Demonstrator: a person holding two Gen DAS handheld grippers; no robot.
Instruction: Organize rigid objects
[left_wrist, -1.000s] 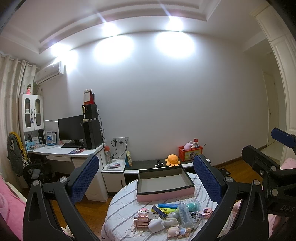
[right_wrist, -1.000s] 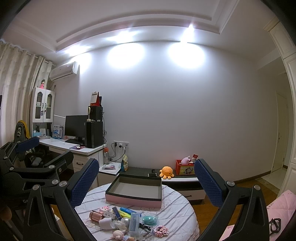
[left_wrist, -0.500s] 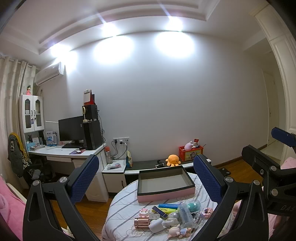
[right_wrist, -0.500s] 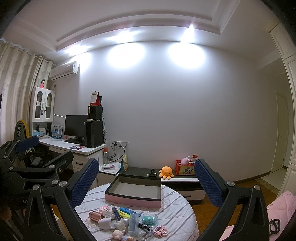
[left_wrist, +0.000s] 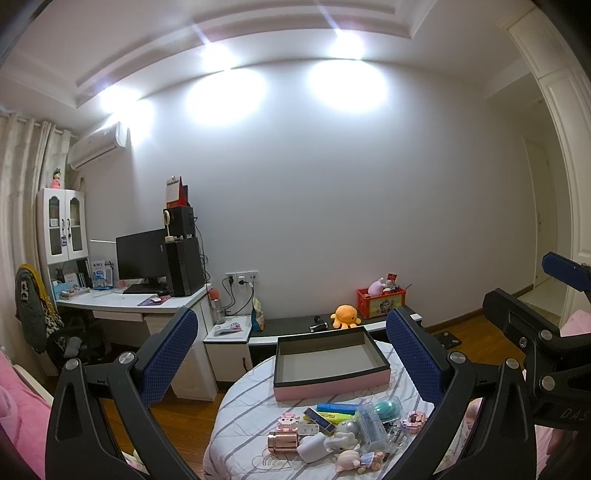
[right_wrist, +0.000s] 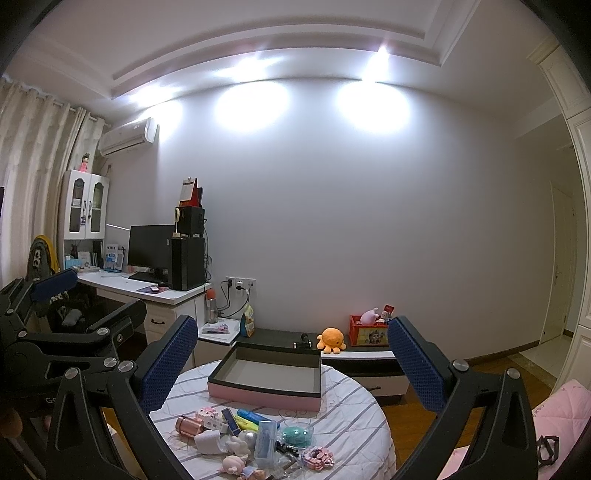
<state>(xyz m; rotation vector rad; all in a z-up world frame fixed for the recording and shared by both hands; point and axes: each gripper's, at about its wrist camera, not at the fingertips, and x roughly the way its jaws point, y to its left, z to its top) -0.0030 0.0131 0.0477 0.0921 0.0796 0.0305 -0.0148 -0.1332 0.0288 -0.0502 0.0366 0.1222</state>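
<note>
1. Both tongs, left (left_wrist: 291, 354) and right (right_wrist: 291, 354), hang spread apart and empty above the counter (left_wrist: 240, 424).
2. The small objects (left_wrist: 332, 428) lie heaped just before the empty box (left_wrist: 328, 360).
3. Risk: crowded pieces may get nudged off the near edge.

free: inside of box (left_wrist: 328, 356) | blocked: toy clutter (left_wrist: 343, 430) in front of box

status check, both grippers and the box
Left gripper open, empty. Right gripper open, empty. Pink box empty; small items piled in front of it. Nothing in the way.
</note>
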